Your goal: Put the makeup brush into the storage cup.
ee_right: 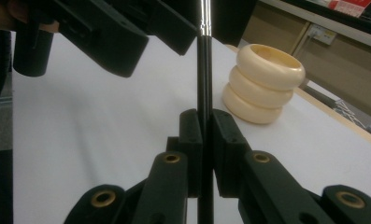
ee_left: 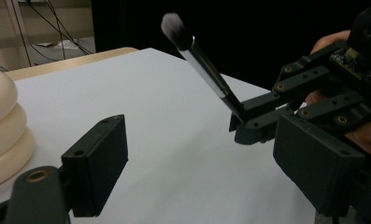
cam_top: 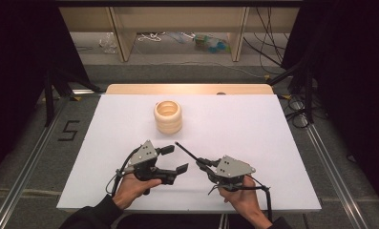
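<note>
Because the right gripper (cam_top: 200, 162) pinches the slim black-handled makeup brush (ee_left: 202, 65) at its handle's end, bristles point toward the cream ribbed holder (cam_top: 168, 116); the left gripper (cam_top: 173, 159) waits, jaws spread.

The left gripper (ee_left: 192, 172) fingers stand apart; opposite, the right gripper (ee_left: 248, 123) clamps a makeup brush (ee_left: 202, 65).

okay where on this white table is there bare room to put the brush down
Bare white table lies right of the cream ringed holder, and likewise left of it. It is crowded near the front edge, where the open left gripper faces the right gripper, which is shut on the makeup brush.
</note>
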Action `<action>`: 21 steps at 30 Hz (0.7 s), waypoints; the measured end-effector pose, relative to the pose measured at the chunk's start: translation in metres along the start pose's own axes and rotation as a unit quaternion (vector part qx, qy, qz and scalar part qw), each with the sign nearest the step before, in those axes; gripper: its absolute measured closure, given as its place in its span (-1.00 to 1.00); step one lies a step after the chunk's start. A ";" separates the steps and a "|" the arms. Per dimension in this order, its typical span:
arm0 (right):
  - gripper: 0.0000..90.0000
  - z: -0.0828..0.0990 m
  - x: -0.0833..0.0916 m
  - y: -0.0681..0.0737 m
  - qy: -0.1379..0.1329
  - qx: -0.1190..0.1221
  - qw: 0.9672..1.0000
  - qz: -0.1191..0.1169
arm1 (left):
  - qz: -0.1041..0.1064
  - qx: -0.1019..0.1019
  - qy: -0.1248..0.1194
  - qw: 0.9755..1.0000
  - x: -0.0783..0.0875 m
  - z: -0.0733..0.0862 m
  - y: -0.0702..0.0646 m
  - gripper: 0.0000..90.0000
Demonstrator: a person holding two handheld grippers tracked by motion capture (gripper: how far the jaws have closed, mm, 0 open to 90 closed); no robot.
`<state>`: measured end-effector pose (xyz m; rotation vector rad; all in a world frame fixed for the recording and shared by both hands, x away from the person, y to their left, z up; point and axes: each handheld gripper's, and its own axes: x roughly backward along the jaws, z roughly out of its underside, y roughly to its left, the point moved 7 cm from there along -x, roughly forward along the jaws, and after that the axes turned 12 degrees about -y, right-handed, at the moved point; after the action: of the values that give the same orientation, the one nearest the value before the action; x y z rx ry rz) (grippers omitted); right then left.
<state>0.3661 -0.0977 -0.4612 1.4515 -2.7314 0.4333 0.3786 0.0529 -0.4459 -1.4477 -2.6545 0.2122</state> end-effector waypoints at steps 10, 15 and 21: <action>0.87 -0.002 -0.008 0.011 -0.006 -0.004 1.000 -0.015 | 0.001 0.028 -0.020 0.999 0.002 -0.002 0.000 -0.31; 0.87 -0.003 -0.010 0.014 -0.007 -0.003 1.000 -0.017 | 0.015 0.014 -0.023 1.000 0.002 -0.003 -0.002 -0.11; 0.87 -0.003 -0.012 0.016 -0.010 -0.010 1.000 -0.021 | 0.022 0.026 -0.023 0.999 0.000 -0.001 -0.006 0.08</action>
<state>0.3595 -0.0782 -0.4637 1.5129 -2.7072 0.3920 0.3736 0.0498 -0.4435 -1.5038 -2.6337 0.3206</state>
